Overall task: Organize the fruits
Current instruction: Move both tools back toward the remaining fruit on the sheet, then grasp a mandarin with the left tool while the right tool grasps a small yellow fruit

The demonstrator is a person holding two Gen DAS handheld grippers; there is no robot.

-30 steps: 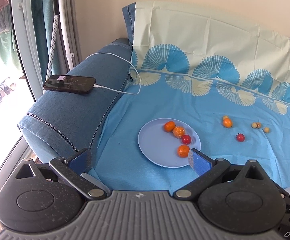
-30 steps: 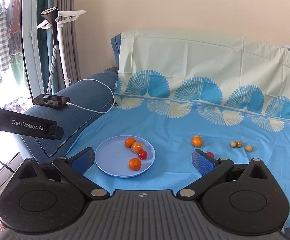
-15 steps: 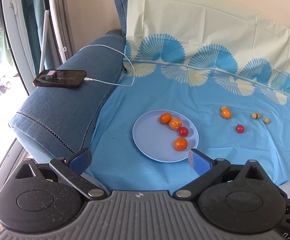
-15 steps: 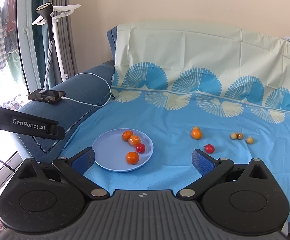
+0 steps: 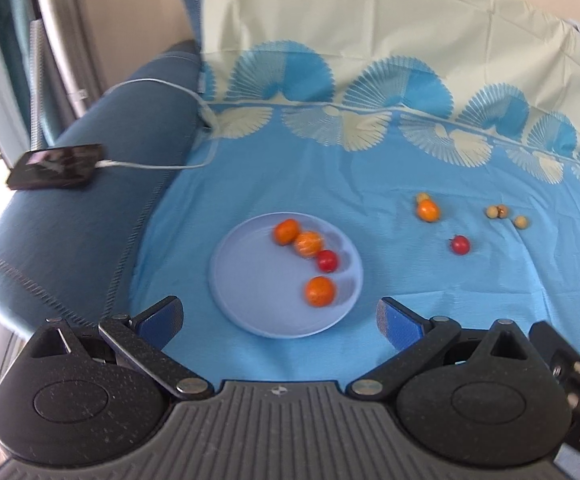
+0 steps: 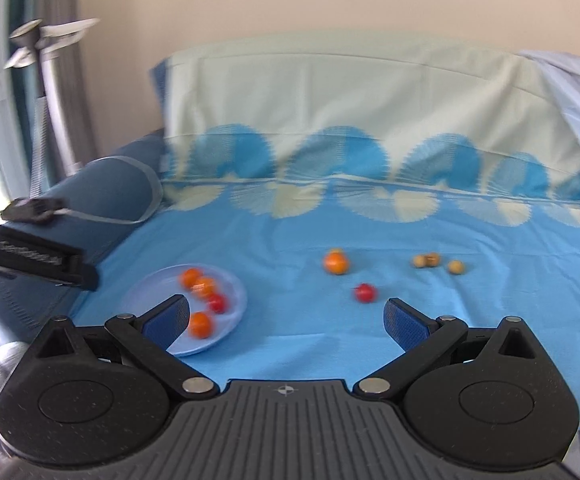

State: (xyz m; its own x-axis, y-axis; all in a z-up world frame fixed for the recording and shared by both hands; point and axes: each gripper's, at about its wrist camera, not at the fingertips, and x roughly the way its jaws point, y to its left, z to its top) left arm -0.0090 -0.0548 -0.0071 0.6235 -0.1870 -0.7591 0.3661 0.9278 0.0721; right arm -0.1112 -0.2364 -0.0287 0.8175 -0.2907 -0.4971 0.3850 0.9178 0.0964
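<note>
Bare blue sheet (image 5: 290,184) lies open between the plate (image 5: 246,280) and the loose orange fruit (image 5: 428,211); a wide lane runs there toward the sofa back. Red cherry tomato (image 5: 460,245) sits apart from the orange fruit, with a gap between. Three small tan fruits (image 5: 506,215) cluster farther right. Left half of the plate is bare; four fruits line its right half. Sofa armrest (image 5: 90,200) bounds the left side, carrying a phone (image 5: 56,166) and cable (image 5: 162,166). Left hand-held gripper (image 5: 280,318) and right hand-held gripper (image 6: 286,316) both stand spread wide, nothing between the fingers.
</note>
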